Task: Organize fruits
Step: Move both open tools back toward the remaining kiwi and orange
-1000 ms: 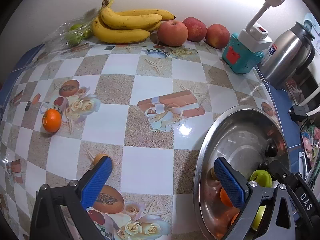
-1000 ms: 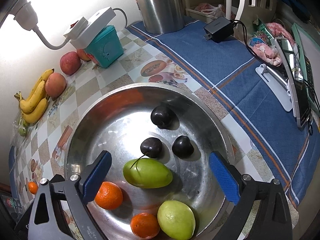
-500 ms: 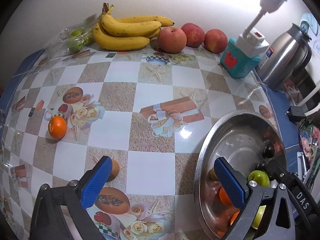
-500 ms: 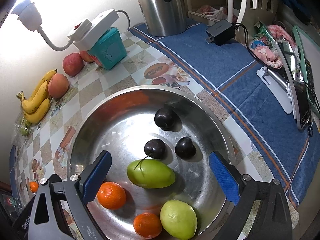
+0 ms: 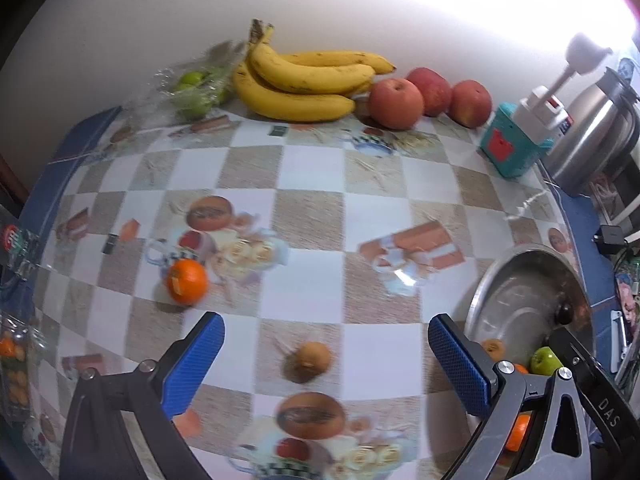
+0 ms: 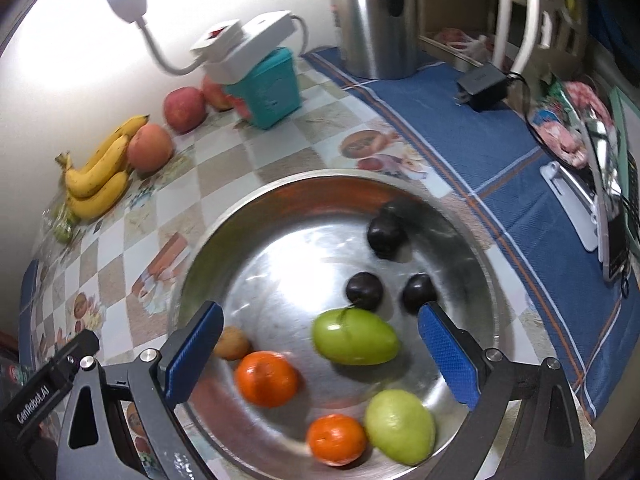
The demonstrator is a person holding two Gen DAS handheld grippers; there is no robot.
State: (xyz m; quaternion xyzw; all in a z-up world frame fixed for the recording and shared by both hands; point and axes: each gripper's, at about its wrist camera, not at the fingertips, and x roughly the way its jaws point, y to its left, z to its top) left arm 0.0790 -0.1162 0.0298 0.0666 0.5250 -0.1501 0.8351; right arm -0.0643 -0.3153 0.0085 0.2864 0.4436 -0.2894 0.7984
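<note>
Left tool (image 5: 326,354) wide open, empty, above small brown fruit (image 5: 308,361), right tool (image 6: 320,344) wide open, empty, green mango (image 6: 354,336) lying crosswise in bowl (image 6: 256,208)

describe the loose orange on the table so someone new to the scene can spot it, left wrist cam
Start at the bananas against the back wall, then come forward over the checkered tablecloth toward the left gripper. The orange sits alone on a printed flower-and-cup picture, left of centre. It is the only bright orange fruit outside the steel bowl; the brown fruit nearer the gripper is duller.
</note>
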